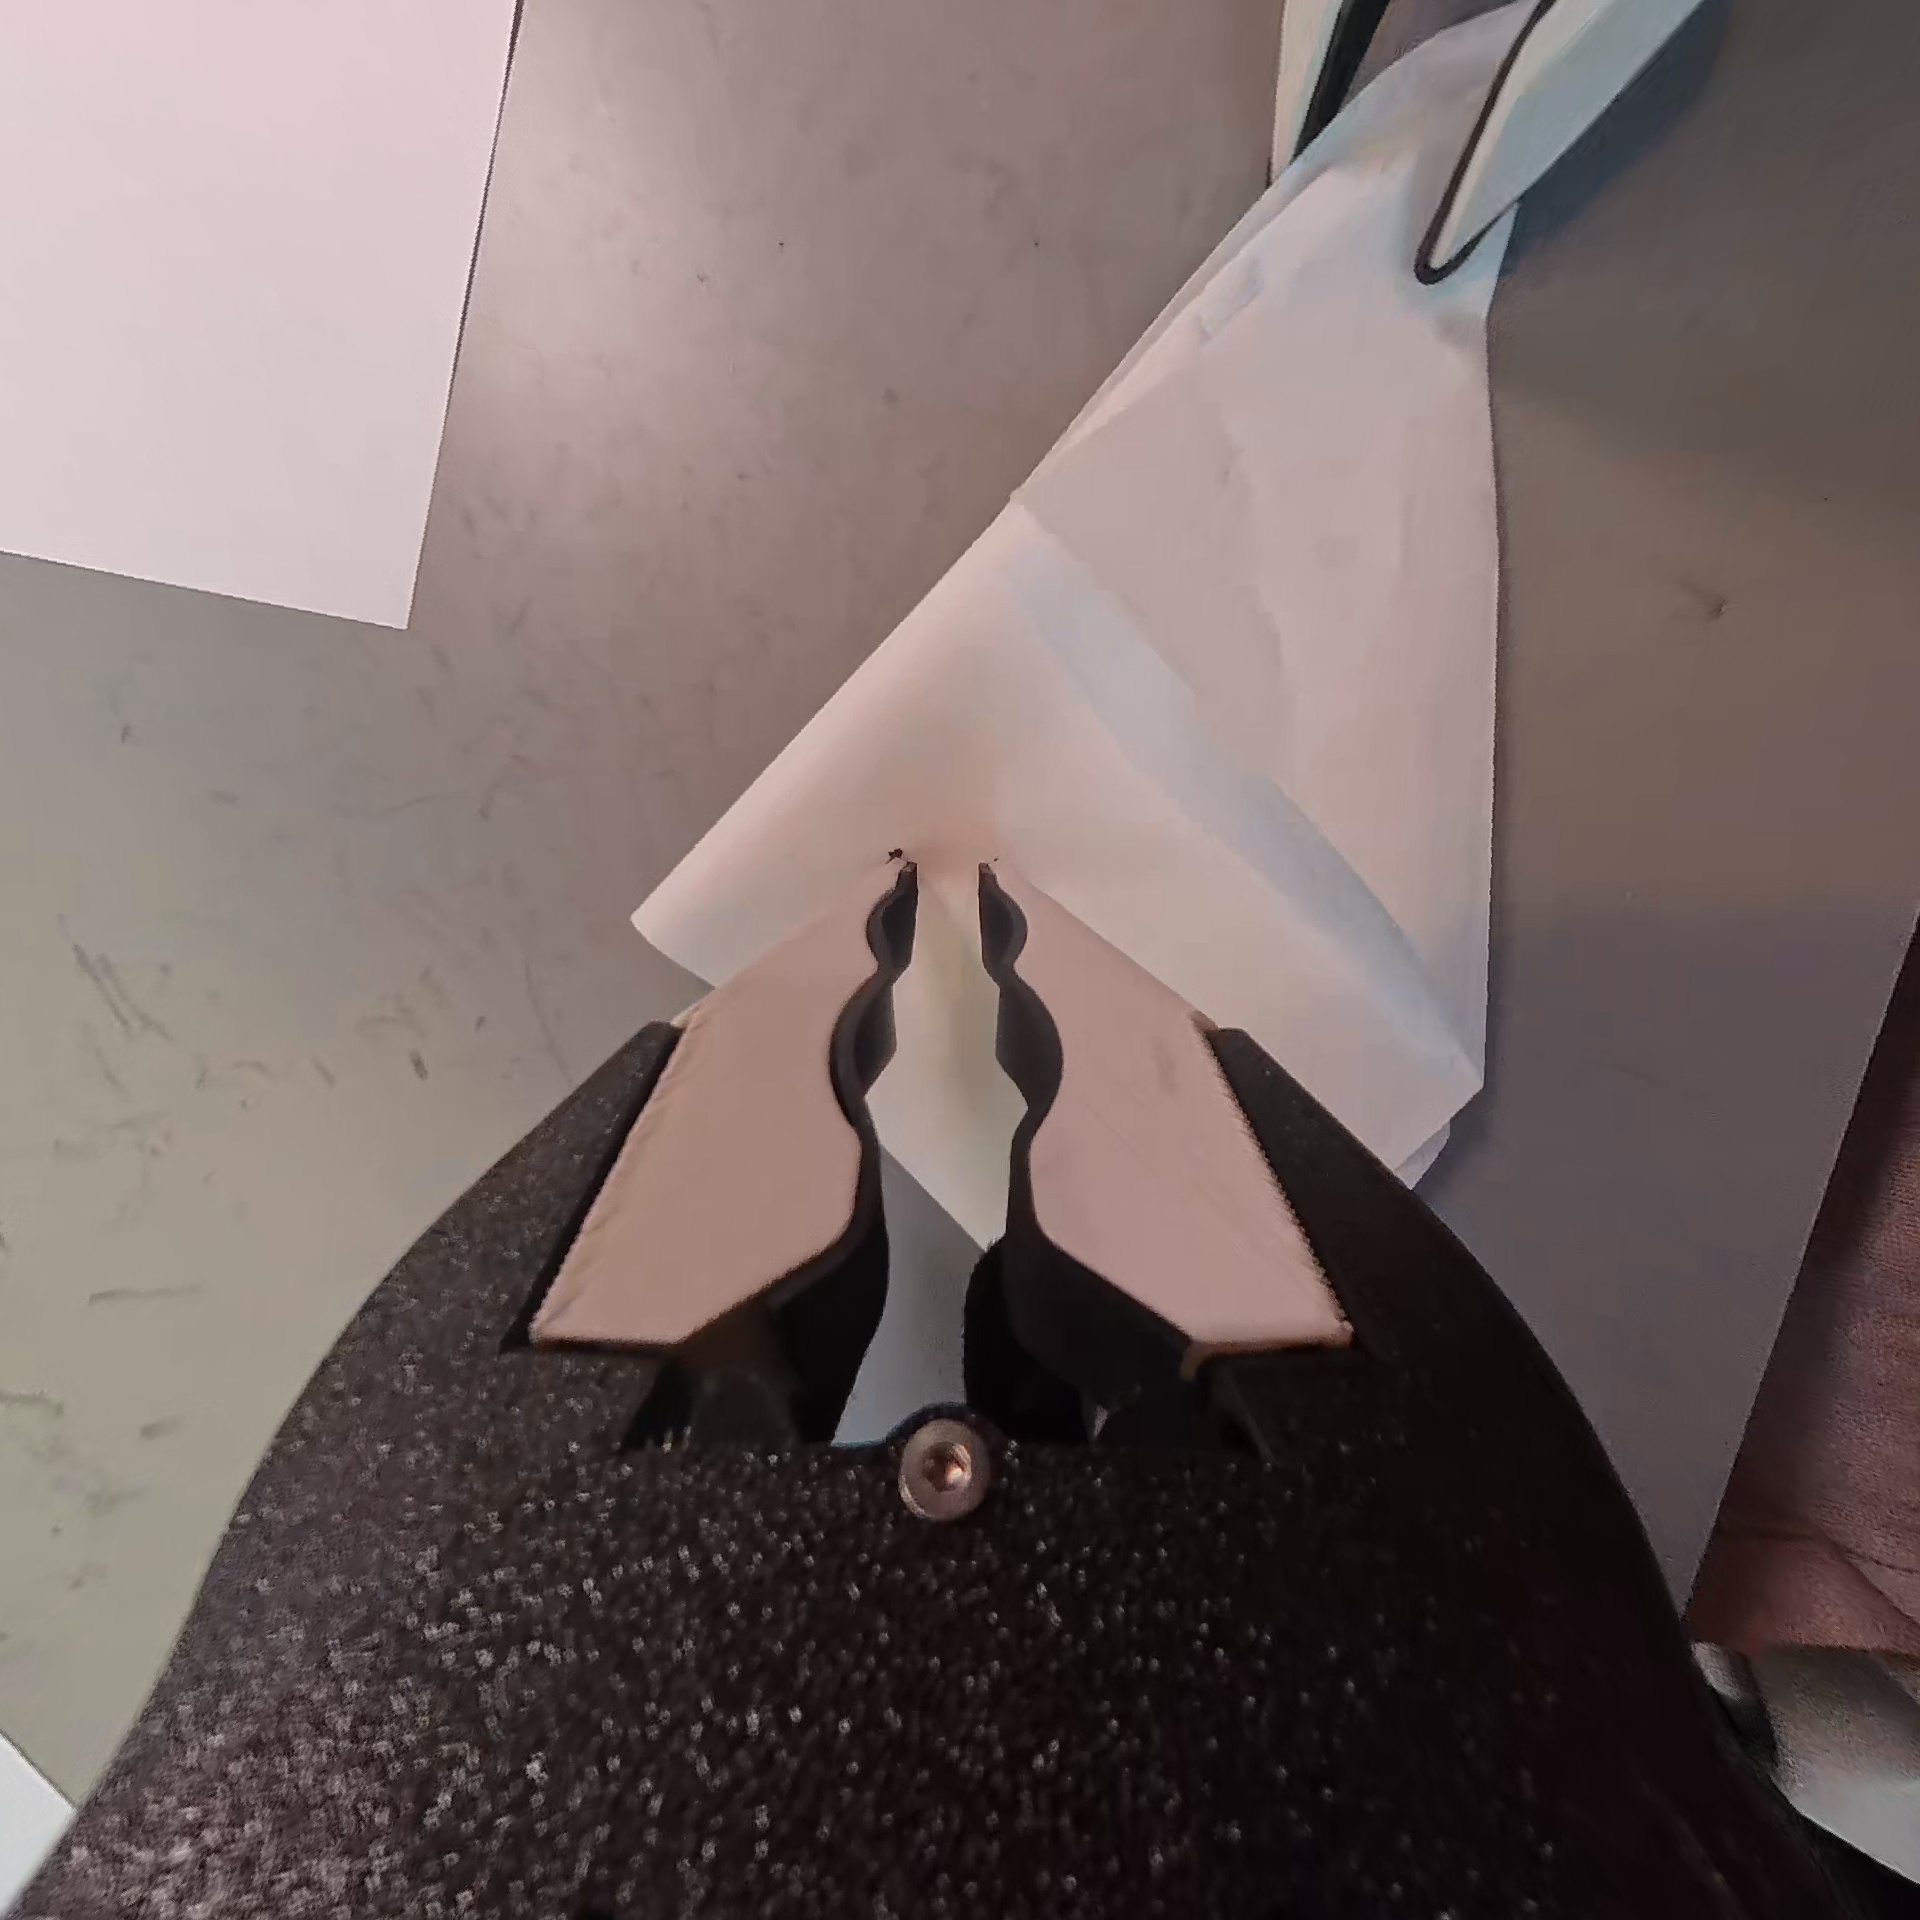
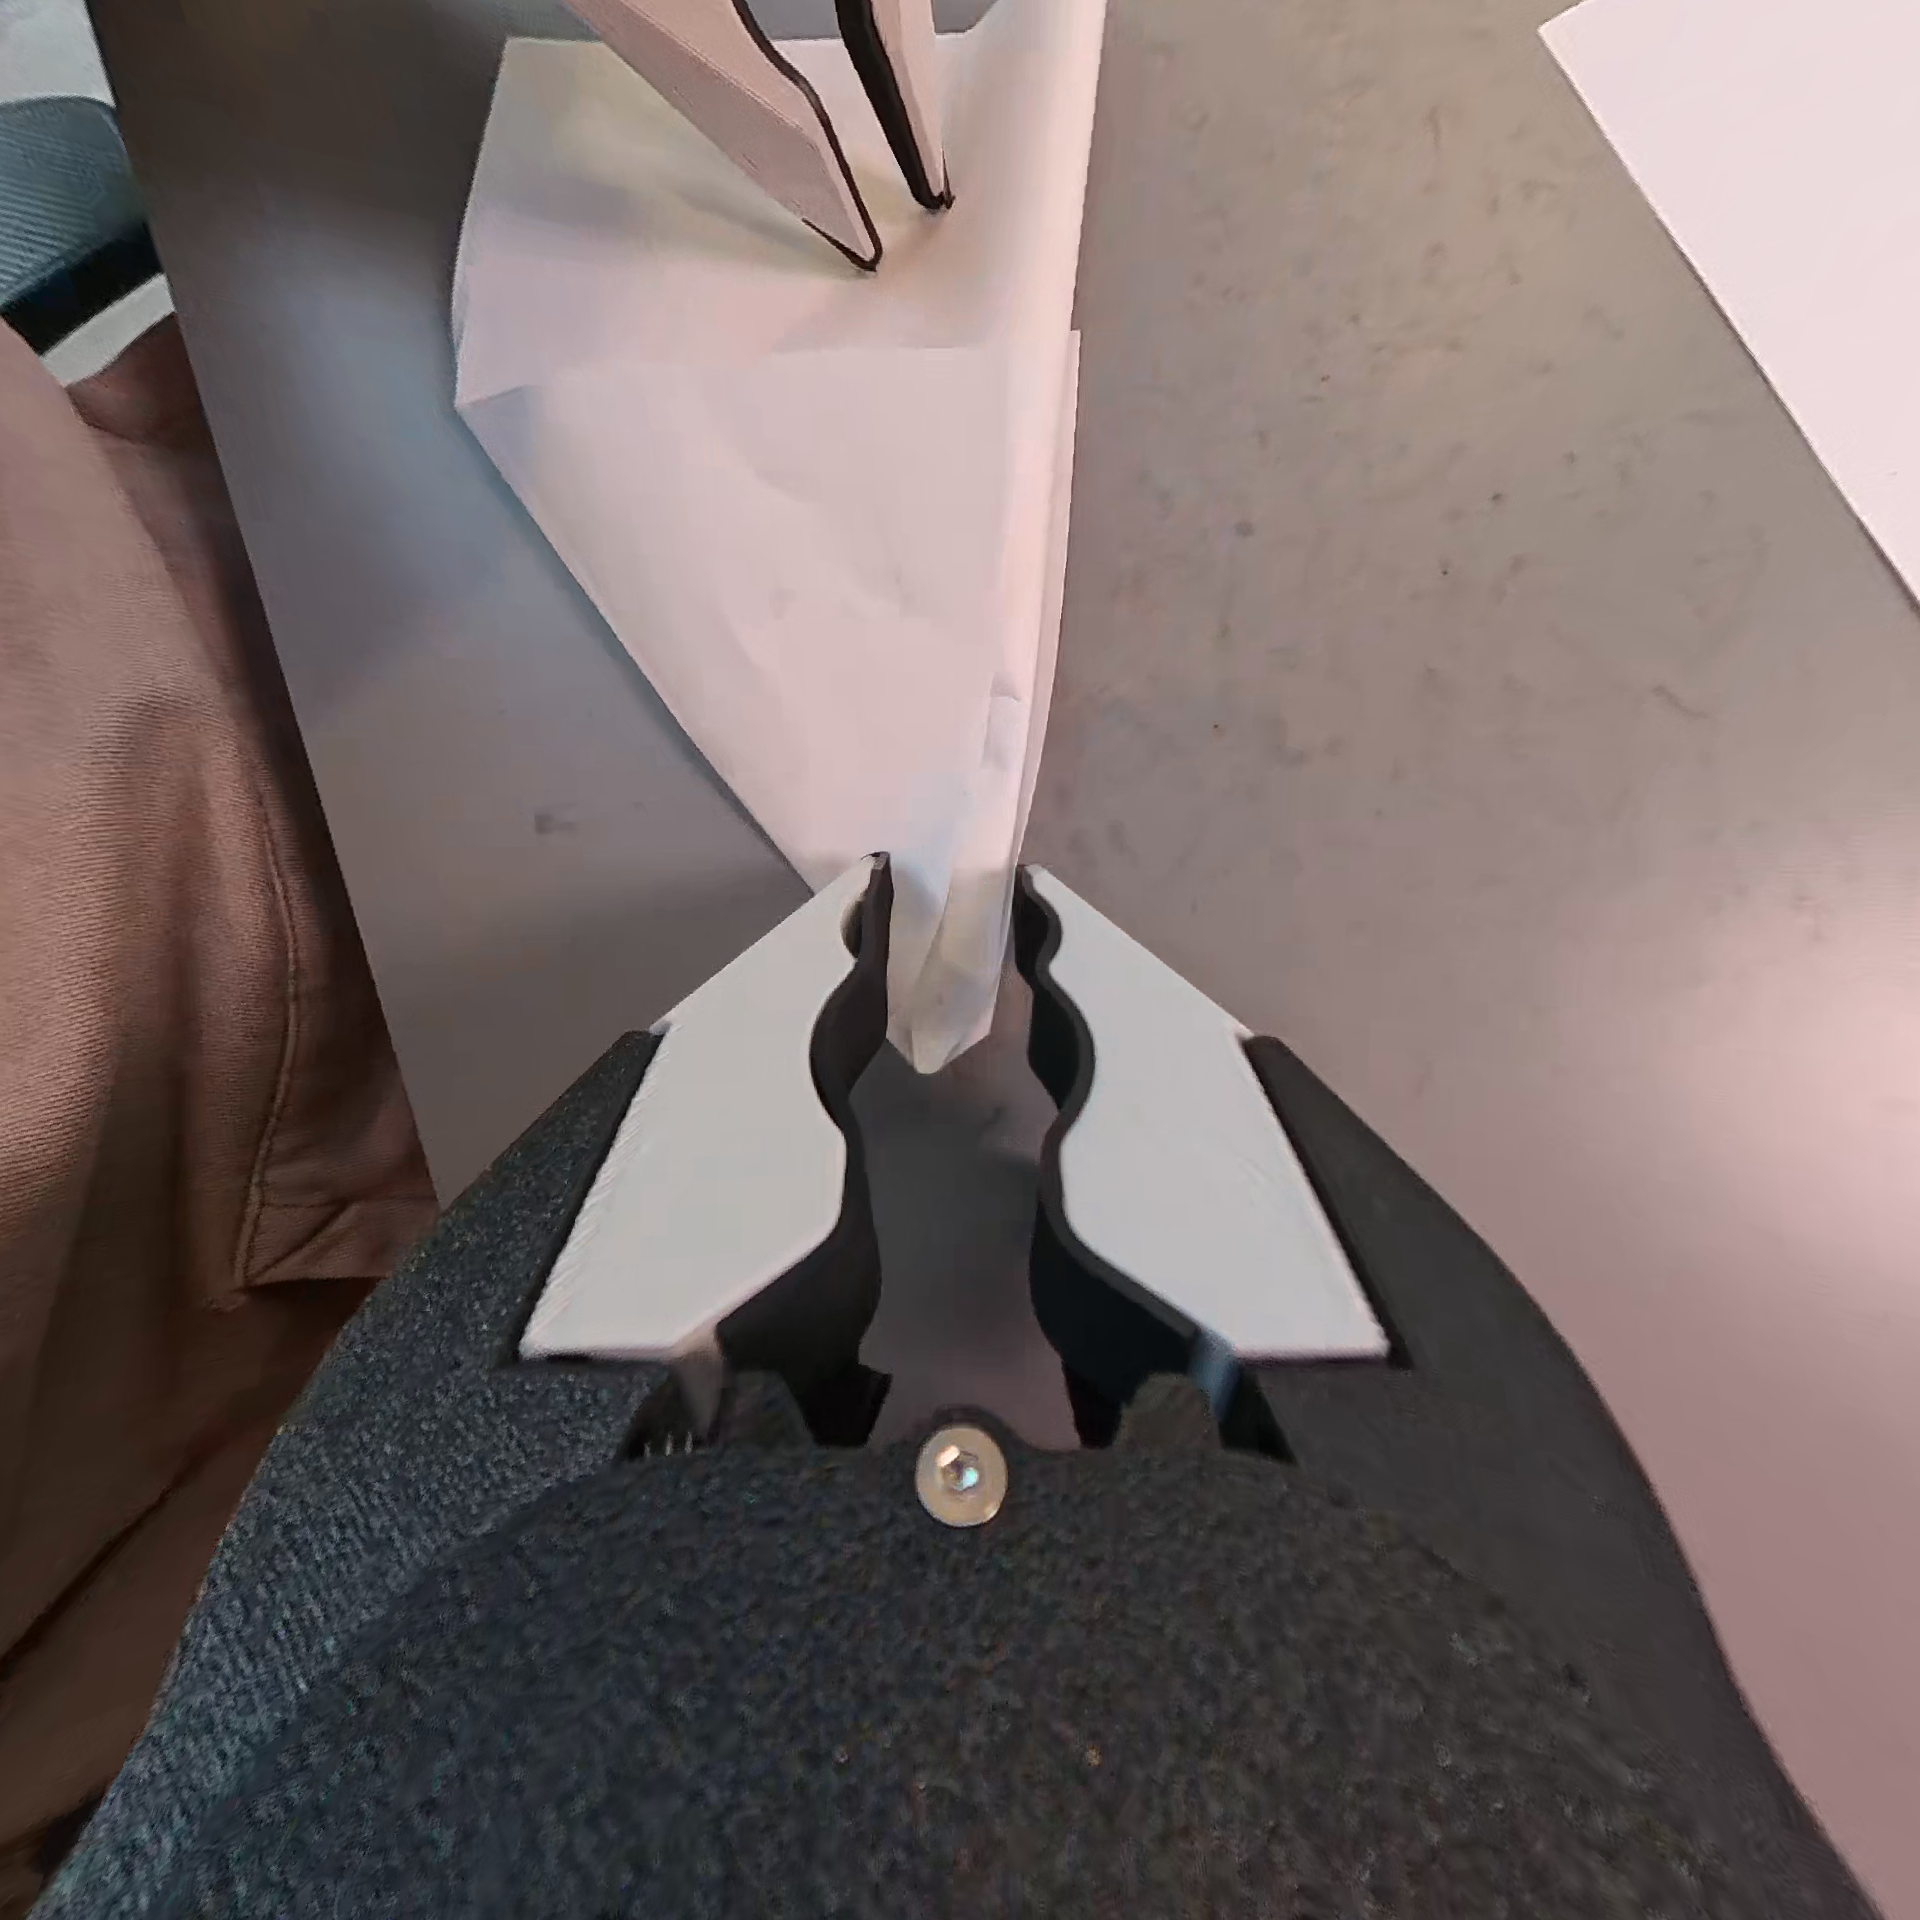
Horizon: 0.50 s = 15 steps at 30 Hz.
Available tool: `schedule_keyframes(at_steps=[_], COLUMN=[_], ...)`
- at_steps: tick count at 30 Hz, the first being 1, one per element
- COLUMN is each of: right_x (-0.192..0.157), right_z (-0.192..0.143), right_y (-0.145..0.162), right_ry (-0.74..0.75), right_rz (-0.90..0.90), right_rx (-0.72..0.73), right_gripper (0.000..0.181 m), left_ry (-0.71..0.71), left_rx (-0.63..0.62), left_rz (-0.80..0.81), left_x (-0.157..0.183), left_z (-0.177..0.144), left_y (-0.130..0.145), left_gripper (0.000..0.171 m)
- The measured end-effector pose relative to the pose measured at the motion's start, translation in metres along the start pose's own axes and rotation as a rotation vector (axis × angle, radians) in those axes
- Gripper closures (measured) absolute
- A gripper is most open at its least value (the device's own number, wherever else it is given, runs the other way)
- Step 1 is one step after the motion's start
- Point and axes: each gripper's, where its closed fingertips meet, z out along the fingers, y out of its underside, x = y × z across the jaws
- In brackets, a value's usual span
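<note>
Folded white paper [image 1: 1247, 644] on table [image 1: 727, 312]

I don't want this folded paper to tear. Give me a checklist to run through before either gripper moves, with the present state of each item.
1. Left gripper placed on the folded white paper: ok, its fingertips press on the wide end.
2. Right gripper gripping the paper's pointed tip: cannot tell, the tip sits between the jaws with gaps beside it.
3. Paper free of tears: ok, only creases show.
4. Paper lying flat on the grey table: not ok, one flap stands upright.
5. Loose white sheet apart from the paper: ok.
</note>
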Motion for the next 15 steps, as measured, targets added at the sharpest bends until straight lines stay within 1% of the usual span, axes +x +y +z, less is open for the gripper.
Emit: schedule_keyframes(at_steps=[3,6,8,10,11,13,15], right_x=[-0.003,-0.006,-0.01,-0.011,-0.012,-0.013,-0.013], right_z=[0.001,-0.002,-0.007,-0.01,-0.011,-0.013,-0.016], right_y=[-0.001,-0.007,-0.012,-0.017,-0.02,-0.024,-0.026], right_ry=[-0.058,-0.121,-0.17,-0.207,-0.23,-0.263,-0.276], right_rz=[-0.018,-0.071,-0.131,-0.192,-0.221,-0.261,-0.315], right_rx=[-0.013,-0.012,-0.009,-0.014,-0.015,-0.038,-0.086], right_gripper=[0.163,0.165,0.167,0.168,0.169,0.17,0.171], left_ry=[0.039,0.096,0.13,0.206,0.245,0.346,0.443], left_rx=[0.029,0.116,0.192,0.235,0.241,0.244,0.201], left_rz=[0.006,0.001,0.009,0.04,0.056,0.109,0.167], left_x=[0.005,0.001,-0.005,-0.002,0.001,0.016,0.03], left_z=[-0.01,-0.032,-0.049,-0.06,-0.064,-0.068,-0.071], left_y=[0.0,-0.016,-0.036,-0.054,-0.063,-0.077,-0.082], left_gripper=[0.16,0.156,0.147,0.132,0.125,0.119,0.112])
